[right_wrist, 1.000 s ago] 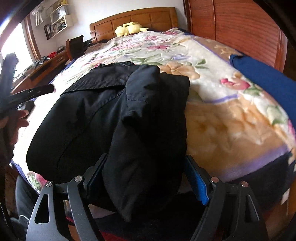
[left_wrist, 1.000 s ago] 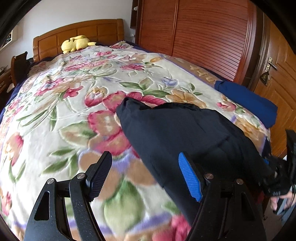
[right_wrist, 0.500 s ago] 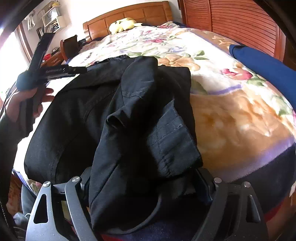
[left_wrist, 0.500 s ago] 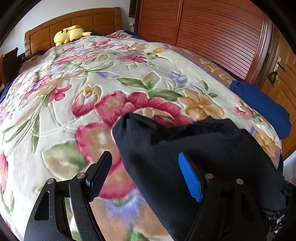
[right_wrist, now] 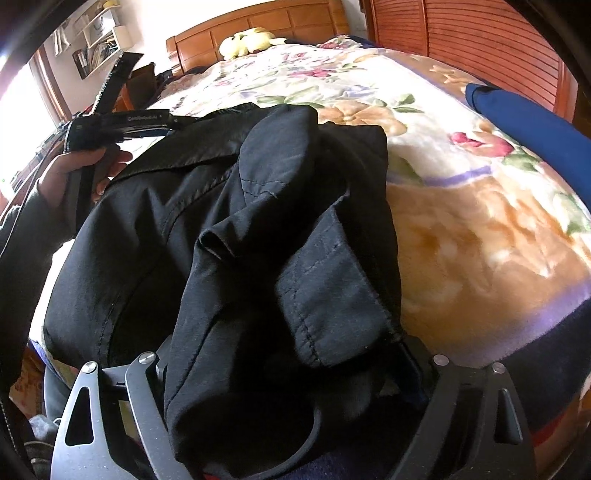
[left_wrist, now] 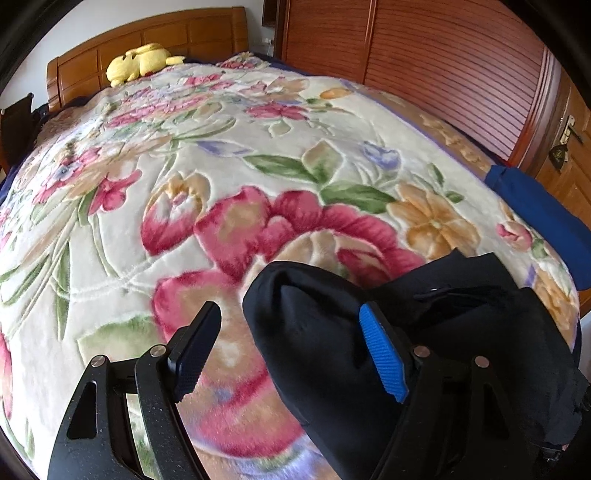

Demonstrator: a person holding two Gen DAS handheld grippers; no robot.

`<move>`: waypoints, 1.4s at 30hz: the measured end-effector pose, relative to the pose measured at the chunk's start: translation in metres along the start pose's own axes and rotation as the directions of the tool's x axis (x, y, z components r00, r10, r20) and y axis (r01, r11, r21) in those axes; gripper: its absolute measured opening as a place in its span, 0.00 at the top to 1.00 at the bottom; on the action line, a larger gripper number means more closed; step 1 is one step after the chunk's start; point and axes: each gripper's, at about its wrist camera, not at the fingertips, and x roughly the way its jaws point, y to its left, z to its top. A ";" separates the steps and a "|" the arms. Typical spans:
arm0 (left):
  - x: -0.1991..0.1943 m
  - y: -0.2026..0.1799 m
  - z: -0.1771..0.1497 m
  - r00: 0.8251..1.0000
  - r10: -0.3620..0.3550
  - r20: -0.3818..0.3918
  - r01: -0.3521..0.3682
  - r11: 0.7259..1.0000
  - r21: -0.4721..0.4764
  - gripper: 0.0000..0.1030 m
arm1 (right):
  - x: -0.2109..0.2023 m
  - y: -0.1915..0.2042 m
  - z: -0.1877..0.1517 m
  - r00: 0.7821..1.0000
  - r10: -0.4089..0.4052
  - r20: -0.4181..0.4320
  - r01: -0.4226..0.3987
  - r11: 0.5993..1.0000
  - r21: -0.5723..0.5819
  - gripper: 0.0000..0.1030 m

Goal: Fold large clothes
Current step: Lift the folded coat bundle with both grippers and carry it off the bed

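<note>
A large black garment [right_wrist: 229,206] lies bunched at the foot of a bed with a floral blanket [left_wrist: 221,155]. In the left wrist view my left gripper [left_wrist: 291,347] is open, with a folded corner of the black garment [left_wrist: 325,332] lying between its fingers. In the right wrist view black cloth is heaped over my right gripper [right_wrist: 284,365] and hides its fingertips. The jaws stand wide apart. My left gripper [right_wrist: 122,125] shows at the garment's far left edge, held by a hand.
A blue folded cloth [left_wrist: 535,206] lies on the bed's right side. A yellow plush toy [left_wrist: 140,62] sits by the wooden headboard [left_wrist: 155,33]. A wooden slatted wardrobe [left_wrist: 424,59] stands to the right. A desk and shelves [right_wrist: 92,44] are at left.
My left gripper has moved forward over the bed to the garment's corner, which now lies between its fingers. The cloth has piled further over my right gripper, covering its fingers.
</note>
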 end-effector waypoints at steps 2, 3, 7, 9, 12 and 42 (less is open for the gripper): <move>0.006 0.003 -0.001 1.000 -0.003 -0.014 0.003 1.000 -0.006 0.24 | 0.001 -0.001 0.000 1.000 -0.001 -0.001 0.001 1.000 0.001 0.13; 0.007 0.003 -0.001 1.000 -0.002 -0.016 0.002 1.000 -0.006 0.24 | 0.001 -0.001 0.000 1.000 0.000 -0.003 0.000 1.000 0.003 0.13; 0.009 0.003 -0.004 0.999 -0.033 -0.027 0.033 0.999 0.000 0.40 | 0.004 -0.003 0.002 1.000 0.014 -0.014 -0.013 1.000 0.013 0.14; 0.009 0.003 -0.005 0.997 -0.070 -0.044 0.069 0.997 -0.018 0.51 | 0.006 -0.005 0.004 0.999 0.031 -0.025 -0.030 0.999 0.016 0.14; 0.005 -0.003 -0.005 0.997 -0.065 -0.049 0.065 0.998 0.004 0.68 | 0.012 -0.010 0.007 0.996 0.082 -0.042 -0.081 0.997 0.020 0.26; -0.127 -0.085 0.064 0.953 -0.009 0.303 -0.024 0.994 0.104 0.87 | -0.081 -0.085 0.064 0.938 0.060 0.340 0.004 0.983 -0.185 0.73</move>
